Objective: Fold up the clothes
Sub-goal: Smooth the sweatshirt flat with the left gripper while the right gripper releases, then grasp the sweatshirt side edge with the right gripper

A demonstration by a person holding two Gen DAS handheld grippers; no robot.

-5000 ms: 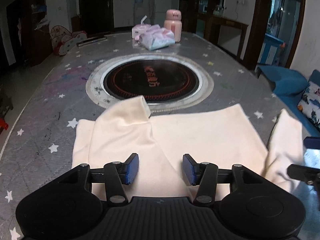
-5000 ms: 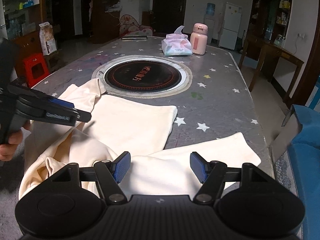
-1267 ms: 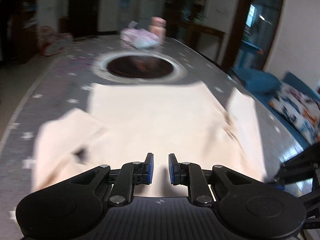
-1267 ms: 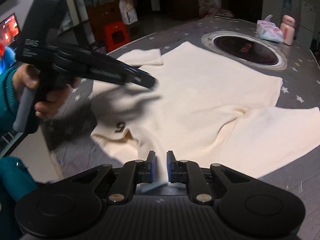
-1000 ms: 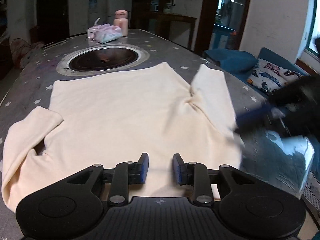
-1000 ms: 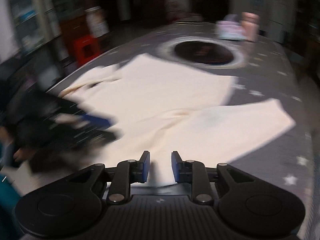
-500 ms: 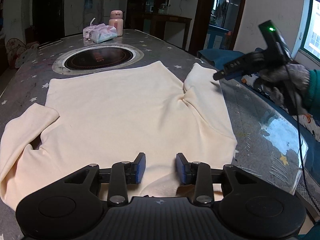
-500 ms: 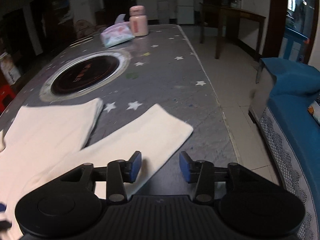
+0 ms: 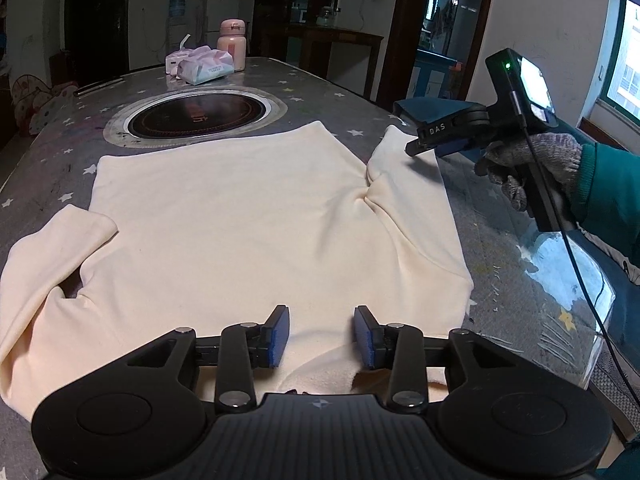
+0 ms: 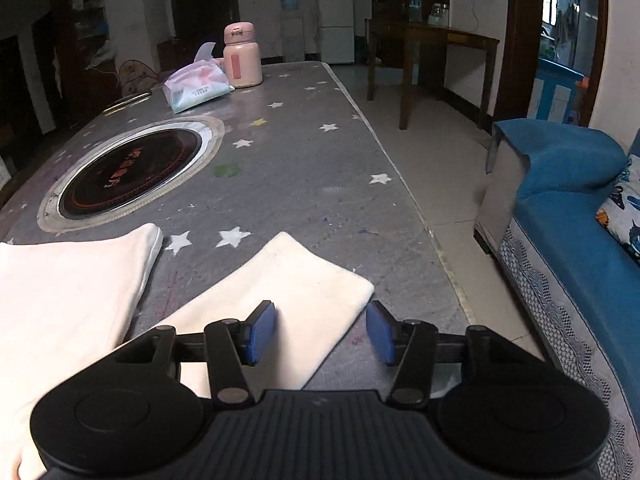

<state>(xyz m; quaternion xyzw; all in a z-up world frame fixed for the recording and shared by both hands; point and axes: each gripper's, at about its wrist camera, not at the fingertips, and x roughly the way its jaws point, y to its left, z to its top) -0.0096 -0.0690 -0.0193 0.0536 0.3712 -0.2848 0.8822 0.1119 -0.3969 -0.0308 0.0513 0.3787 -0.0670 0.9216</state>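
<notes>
Our right gripper (image 10: pixel 320 330), jaws opening with nothing pinched, hangs over the sleeve (image 10: pixel 288 300), which runs toward the table's (image 10: pixel 304 168) far right edge.

Our left gripper's (image 9: pixel 320 334) jaws are opening too, above the neck.

The table (image 10: pixel 304 168) lies bare in the centre and right of the right wrist view. At upper left, a tissue pack (image 10: pixel 196 88) and pink bottle (image 10: pixel 242 56) stand touching, blocking the far end.

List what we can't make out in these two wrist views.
- Sweater neckline, left wrist view: hidden behind the left gripper.
- Sleeve shoulder end, right wrist view: behind the right gripper.
- Burner lettering: too small to read.
</notes>
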